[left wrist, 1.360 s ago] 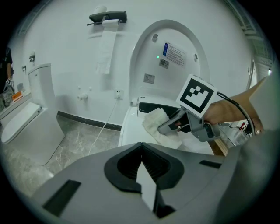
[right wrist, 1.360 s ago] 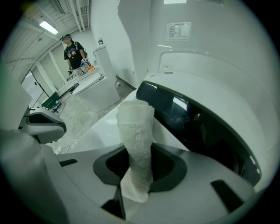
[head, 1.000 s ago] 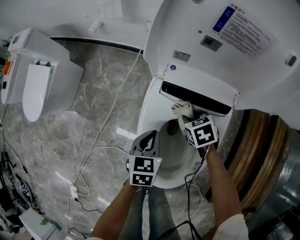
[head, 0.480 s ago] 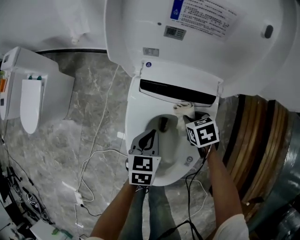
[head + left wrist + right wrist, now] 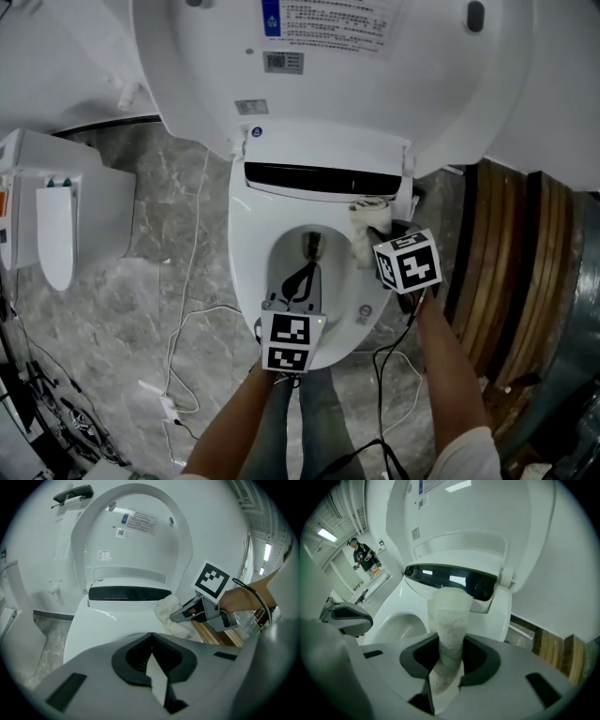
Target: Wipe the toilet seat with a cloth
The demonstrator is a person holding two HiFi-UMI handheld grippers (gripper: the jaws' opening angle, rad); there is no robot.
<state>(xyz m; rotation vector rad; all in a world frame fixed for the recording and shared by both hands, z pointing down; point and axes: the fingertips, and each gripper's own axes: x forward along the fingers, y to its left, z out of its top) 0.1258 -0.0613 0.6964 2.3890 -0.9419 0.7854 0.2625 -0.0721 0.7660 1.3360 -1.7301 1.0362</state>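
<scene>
The cloth (image 5: 367,223) is an off-white, nubbly terry rag twisted into a thick roll. The right tongs (image 5: 449,656) have their grey jaws clamped on its lower end. Its loose end rests on the toilet seat (image 5: 251,239) at about 2 o'clock of the bowl (image 5: 333,264), just below the glossy black strip (image 5: 319,178) that runs across the seat's back. The seat is smooth, shiny white plastic, an oval ring that widens toward the hinge. At 12 o'clock the lid (image 5: 328,94) stands raised, a broad rounded shell with a printed label (image 5: 328,14) stuck to its inner face. The left tongs (image 5: 302,281) hang over the front of the bowl at 6 o'clock and point toward 12. Their jaws are pressed together with nothing between them, well apart from the cloth. Each of the tongs carries a cube (image 5: 408,264) of black-and-white squares near the hand. The floor (image 5: 122,309) is grey stone-look tile with pale veins, and a thin white cable (image 5: 192,281) loops across it at 8 o'clock of the toilet. A second toilet (image 5: 66,211), white and boxy with its lid down, sits at 9 o'clock. At 3 o'clock a stack of curved wooden slats (image 5: 497,253) lies close beside the pedestal, near the right forearm. Seen from the right tongs, a person (image 5: 361,555) stands far off at 10 o'clock under a ceiling light.
</scene>
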